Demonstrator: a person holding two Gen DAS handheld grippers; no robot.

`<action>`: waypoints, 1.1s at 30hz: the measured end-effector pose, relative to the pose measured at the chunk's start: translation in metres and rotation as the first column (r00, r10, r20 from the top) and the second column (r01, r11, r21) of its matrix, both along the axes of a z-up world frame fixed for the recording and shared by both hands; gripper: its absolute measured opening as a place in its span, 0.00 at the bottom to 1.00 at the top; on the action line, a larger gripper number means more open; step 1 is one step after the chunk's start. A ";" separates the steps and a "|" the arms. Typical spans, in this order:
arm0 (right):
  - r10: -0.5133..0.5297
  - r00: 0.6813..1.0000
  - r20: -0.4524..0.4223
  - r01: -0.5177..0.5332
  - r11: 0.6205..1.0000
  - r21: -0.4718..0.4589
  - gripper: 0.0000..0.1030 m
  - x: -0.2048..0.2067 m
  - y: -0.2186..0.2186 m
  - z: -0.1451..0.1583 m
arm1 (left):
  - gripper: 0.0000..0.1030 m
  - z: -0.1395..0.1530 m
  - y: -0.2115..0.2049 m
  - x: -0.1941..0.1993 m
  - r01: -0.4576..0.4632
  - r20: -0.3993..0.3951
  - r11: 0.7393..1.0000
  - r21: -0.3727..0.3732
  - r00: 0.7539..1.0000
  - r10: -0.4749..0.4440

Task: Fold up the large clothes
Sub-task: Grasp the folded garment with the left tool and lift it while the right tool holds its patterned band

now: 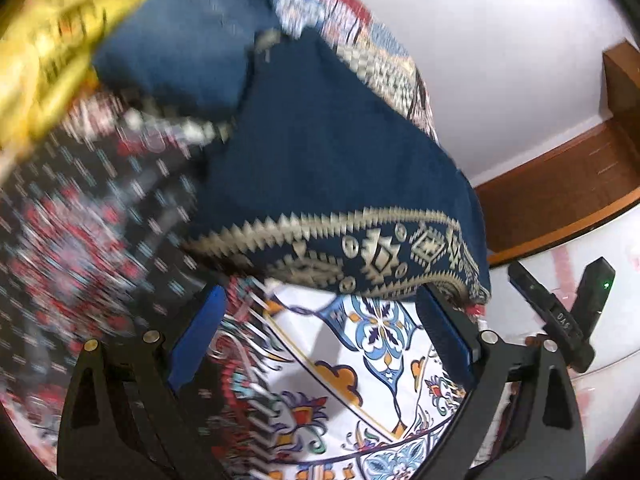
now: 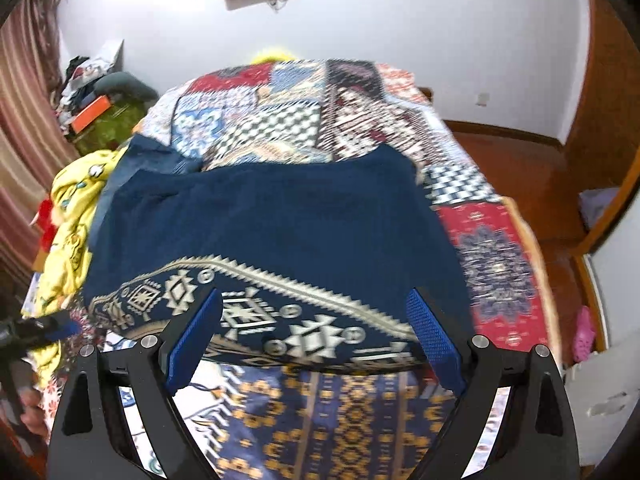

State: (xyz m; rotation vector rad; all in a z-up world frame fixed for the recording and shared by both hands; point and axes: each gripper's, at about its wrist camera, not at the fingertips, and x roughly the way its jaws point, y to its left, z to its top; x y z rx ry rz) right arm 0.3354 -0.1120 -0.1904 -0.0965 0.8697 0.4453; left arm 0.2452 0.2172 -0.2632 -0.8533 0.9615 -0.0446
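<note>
At far left a yellow garment (image 2: 74, 216) lies crumpled at the bed's edge, apparently waiting its turn. Beside it the navy garment (image 2: 272, 216) is spread flat on the bed's patchwork quilt (image 2: 492, 264), its cream-patterned hem (image 2: 280, 320) turned toward both cameras, likely laid out so it can be folded. The left tongs (image 1: 320, 340) gape wide with nothing between their 2 blue pads, poised just short of the hem. The right tongs (image 2: 316, 344) are likewise spread and empty, pads flanking the hem without pressing it. My guess: each is lining up on the hem to lift and fold it over
</note>
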 end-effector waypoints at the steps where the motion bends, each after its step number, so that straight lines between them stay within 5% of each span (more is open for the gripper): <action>1: 0.009 1.000 -0.012 -0.009 1.000 -0.003 0.89 0.002 0.005 -0.005 | 0.89 -0.007 -0.003 0.001 0.006 0.001 0.999 -0.040 1.000 -0.006; 3: 0.024 0.999 -0.034 -0.025 1.000 -0.012 0.89 0.006 0.014 -0.014 | 0.86 -0.021 -0.007 0.007 0.019 0.011 0.991 -0.134 1.000 -0.018; 7: 0.039 0.995 -0.088 -0.042 0.998 -0.042 0.89 0.014 0.025 -0.035 | 0.86 -0.028 -0.004 0.012 -0.008 0.066 0.988 -0.154 0.998 0.019; 10: 0.038 0.993 -0.111 -0.044 0.998 -0.047 0.89 0.018 0.028 -0.045 | 0.85 -0.039 0.014 0.022 -0.049 0.091 0.967 -0.248 0.993 0.074; 15: 0.036 0.993 -0.112 -0.041 0.998 -0.041 0.89 0.018 0.027 -0.046 | 0.69 -0.054 0.037 0.044 -0.146 0.093 0.936 -0.321 0.978 0.185; 23: 0.022 0.992 -0.126 -0.027 0.999 -0.039 0.90 0.020 0.029 -0.041 | 0.27 -0.036 0.041 0.083 -0.217 0.096 0.964 -0.155 0.968 0.233; 33: 0.038 0.993 -0.112 -0.040 0.999 -0.017 0.90 0.013 0.041 -0.011 | 0.19 0.075 0.021 0.084 -0.228 0.323 0.967 0.115 0.929 0.181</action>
